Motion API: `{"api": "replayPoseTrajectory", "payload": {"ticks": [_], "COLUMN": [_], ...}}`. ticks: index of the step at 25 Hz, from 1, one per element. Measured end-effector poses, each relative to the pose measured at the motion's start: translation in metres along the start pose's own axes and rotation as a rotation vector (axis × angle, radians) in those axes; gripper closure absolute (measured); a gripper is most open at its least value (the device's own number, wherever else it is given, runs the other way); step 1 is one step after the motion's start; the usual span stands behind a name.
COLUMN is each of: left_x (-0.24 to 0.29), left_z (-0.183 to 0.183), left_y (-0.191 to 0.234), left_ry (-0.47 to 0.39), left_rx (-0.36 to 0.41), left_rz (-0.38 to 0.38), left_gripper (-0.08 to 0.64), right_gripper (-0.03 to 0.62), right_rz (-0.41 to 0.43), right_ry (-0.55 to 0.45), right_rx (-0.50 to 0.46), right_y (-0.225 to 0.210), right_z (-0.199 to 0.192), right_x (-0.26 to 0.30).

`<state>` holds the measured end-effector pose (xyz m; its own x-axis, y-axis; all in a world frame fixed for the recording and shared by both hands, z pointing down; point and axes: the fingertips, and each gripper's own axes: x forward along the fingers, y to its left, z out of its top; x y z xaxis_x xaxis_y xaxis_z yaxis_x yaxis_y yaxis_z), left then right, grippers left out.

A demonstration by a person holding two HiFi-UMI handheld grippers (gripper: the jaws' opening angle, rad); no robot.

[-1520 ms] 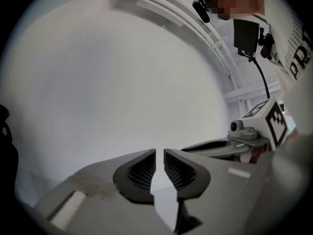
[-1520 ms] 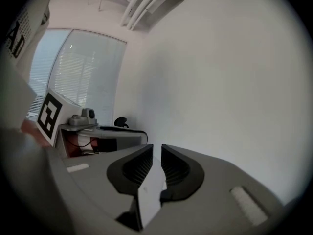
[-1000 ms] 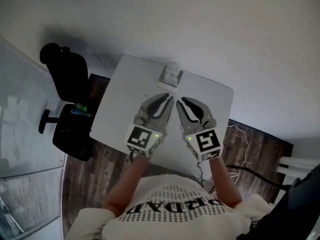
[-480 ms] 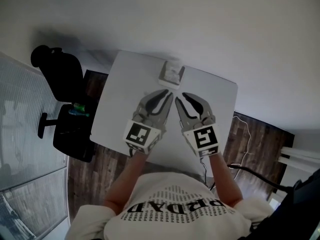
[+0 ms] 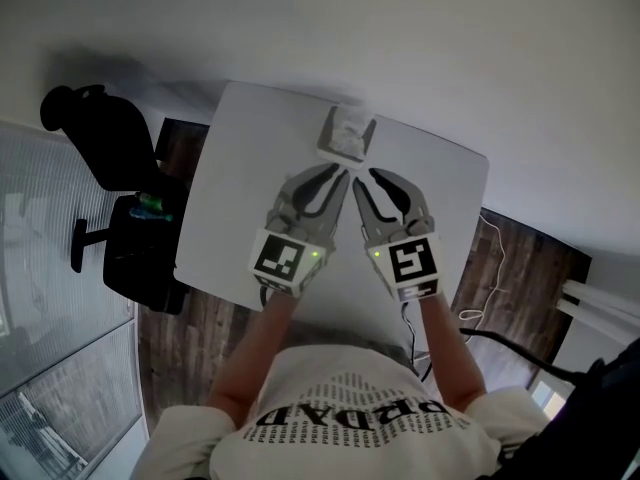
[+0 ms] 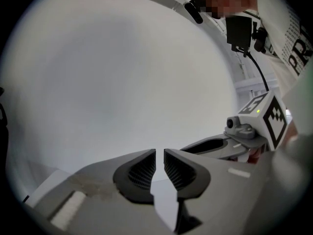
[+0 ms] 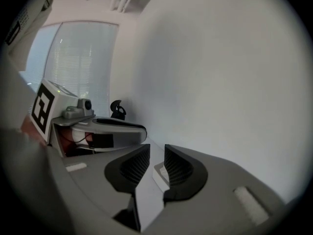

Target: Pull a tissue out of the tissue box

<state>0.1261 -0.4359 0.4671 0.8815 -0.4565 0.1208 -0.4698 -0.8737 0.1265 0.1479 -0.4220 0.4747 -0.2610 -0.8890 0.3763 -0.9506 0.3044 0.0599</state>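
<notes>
Both grippers have advanced toward the tissue box point(image 5: 347, 136). Right gripper point(image 7: 156, 153): jaws opening, nothing between. Left gripper point(image 6: 159, 156): narrow, empty. Tissue untouched.

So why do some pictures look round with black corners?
Left and right gripper views: wide-angle lenses leave a dark ring round each, blurry at the rim. Head view: the table has curved edges too; dim light, soft shadows.

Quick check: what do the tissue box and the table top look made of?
Tissue box: pale grey, matte, sharp-edged; likely cardboard, though too small to be sure. Table: plain white, smooth, even top with no grain or pattern; looks like laminate or painted board.
</notes>
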Motion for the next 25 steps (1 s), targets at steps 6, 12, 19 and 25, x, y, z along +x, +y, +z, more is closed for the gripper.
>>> {"api": "replayPoseTrajectory", "payload": {"ticks": [6,12,19,25], "left_x": [0.019,0.029,0.049,0.062], "left_z": [-0.025,-0.046,-0.071,-0.087], "left_y": [0.031,0.049,0.068,0.08], "left_ry": [0.021,0.036,0.05,0.05], "left_rx": [-0.034,-0.039,-0.094,-0.131], "left_rz": [0.034,0.056,0.061,0.081], "left_gripper": [0.515,0.515,0.515,0.515], "right_gripper": [0.471,0.466,0.448,0.443], "right_rz": [0.01,0.015,-0.002,-0.011], "right_ry": [0.048,0.099,0.18,0.222], "right_rx": [0.008,0.012,0.064,0.085], "right_y": [-0.01,-0.012,-0.029,-0.04], "right_z": [-0.027,-0.05,-0.084,-0.105], "right_x": [0.032,0.055,0.091,0.111]}}
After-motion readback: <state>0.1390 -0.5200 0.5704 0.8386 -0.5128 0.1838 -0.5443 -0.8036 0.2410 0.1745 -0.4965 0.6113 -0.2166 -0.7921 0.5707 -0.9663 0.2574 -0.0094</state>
